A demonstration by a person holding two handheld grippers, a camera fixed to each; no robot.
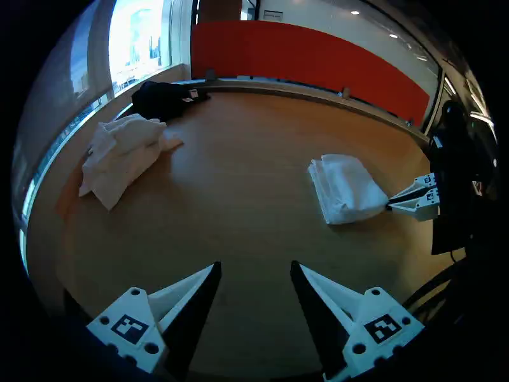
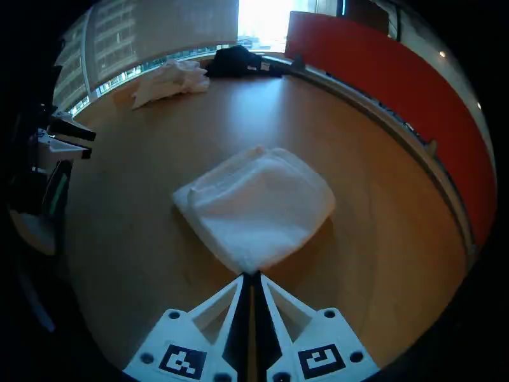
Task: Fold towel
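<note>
BENCH: light wood bench [image 1: 254, 178] under and ahead of the left jaws | FAR EDGE: grey rail [image 1: 305, 91] beyond the jaws | WALL: red partition [image 1: 305, 54] behind the rail | WINDOW: bright window [image 1: 137, 38] ahead-left of the jaws, daylight | CEILING: recessed lights [image 1: 355, 12] ahead-right, high up
</note>
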